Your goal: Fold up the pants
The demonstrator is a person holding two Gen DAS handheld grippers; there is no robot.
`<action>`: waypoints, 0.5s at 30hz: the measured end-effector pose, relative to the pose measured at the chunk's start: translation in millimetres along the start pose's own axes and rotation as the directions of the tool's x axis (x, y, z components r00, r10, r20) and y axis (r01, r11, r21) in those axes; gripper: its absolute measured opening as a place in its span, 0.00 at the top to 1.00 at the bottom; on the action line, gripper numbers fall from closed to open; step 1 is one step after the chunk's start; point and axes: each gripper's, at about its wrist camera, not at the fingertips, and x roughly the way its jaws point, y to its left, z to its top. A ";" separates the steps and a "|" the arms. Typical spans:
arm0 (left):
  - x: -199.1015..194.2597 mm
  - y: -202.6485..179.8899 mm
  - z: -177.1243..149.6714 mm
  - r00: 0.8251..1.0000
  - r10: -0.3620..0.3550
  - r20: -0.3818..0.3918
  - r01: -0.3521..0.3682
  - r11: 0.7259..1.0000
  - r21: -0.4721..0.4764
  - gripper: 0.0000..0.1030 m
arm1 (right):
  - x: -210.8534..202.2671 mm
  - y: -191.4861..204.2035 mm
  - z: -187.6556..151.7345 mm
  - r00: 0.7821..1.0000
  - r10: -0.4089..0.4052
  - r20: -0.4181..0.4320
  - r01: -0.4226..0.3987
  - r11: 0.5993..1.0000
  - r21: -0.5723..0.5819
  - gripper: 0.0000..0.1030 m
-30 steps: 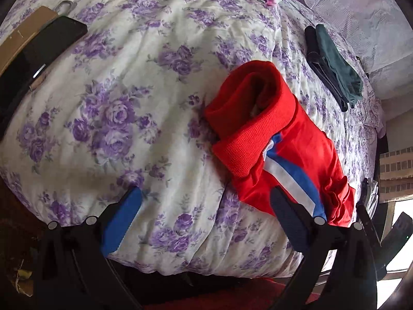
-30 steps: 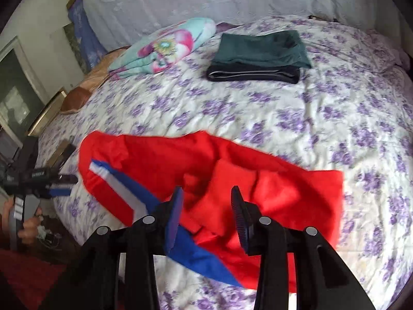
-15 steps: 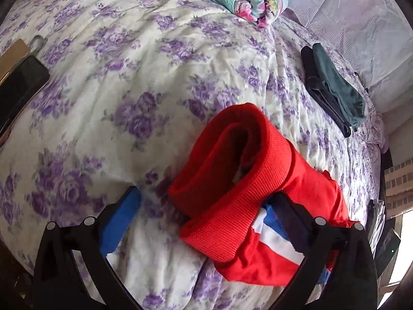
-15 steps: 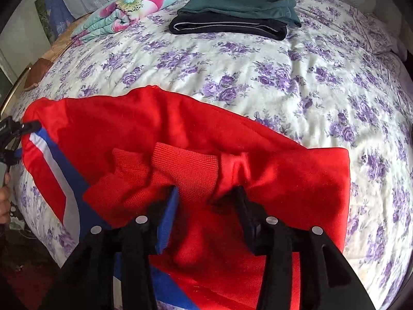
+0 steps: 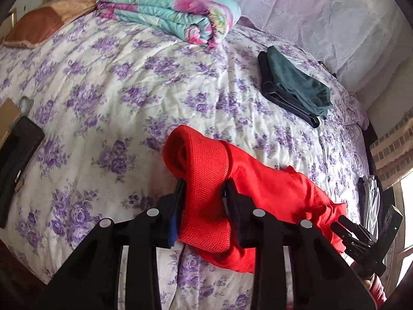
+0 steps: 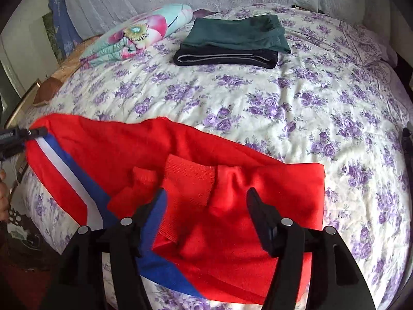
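Red pants (image 6: 232,152) with a blue and white side stripe lie crumpled along the near edge of the flowered bed (image 6: 284,98). In the left wrist view my left gripper (image 5: 205,190) is closing, and its pads press on the ribbed red band (image 5: 206,170) at one end of the pants, raised a little off the cover. My right gripper (image 6: 206,195) is opening low over the other end. A ribbed cuff (image 6: 189,180) sits between its jaws, and the pads stand clear of it. The left gripper's tip (image 6: 28,132) also shows at the stripe end.
A folded dark green and black clothing stack (image 6: 232,42) lies at the far side of the bed. A rolled floral blanket (image 5: 175,13) and a brown pillow (image 5: 51,13) sit by the head. A dark flat object (image 5: 15,160) rests at the bed's left edge.
The left gripper moved over the ribbed band, closed on it and rose. The right gripper's jaws spread wider and it sank closer to the pants.
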 end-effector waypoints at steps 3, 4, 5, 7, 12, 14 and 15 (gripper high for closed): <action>-14.3 -30.3 8.0 1.000 -0.016 0.025 0.014 0.997 0.070 0.73 | 28.5 -3.1 -10.6 0.997 -0.003 -0.079 0.003 1.000 0.006 0.24; -18.3 -40.4 10.7 0.999 -0.024 0.030 0.021 0.996 0.092 0.75 | 25.2 -9.2 -8.5 0.997 0.027 -0.072 -0.024 0.998 0.050 0.24; -23.6 -54.6 13.7 0.998 -0.043 0.035 0.039 0.992 0.118 0.79 | 19.5 -15.3 -6.5 0.996 0.059 -0.065 -0.053 0.994 0.092 0.24; -31.5 -86.6 18.3 0.994 -0.108 0.030 0.100 0.978 0.184 0.82 | -3.6 -33.6 -10.0 0.994 0.103 0.024 -0.105 0.979 0.175 0.24; -20.1 -208.6 3.5 0.952 -0.291 -0.089 0.299 0.836 0.460 0.95 | -36.1 -102.9 -44.8 0.998 0.005 0.067 -0.028 0.937 0.349 0.21; -0.8 -231.9 -9.9 0.964 -0.241 -0.110 0.262 0.813 0.519 0.95 | -43.1 -128.5 -60.3 0.998 0.025 0.066 -0.051 0.901 0.431 0.21; 5.4 -232.7 -12.7 0.962 -0.240 -0.129 0.272 0.817 0.508 0.95 | -47.3 -137.7 -68.3 0.997 0.030 0.074 -0.061 0.885 0.462 0.21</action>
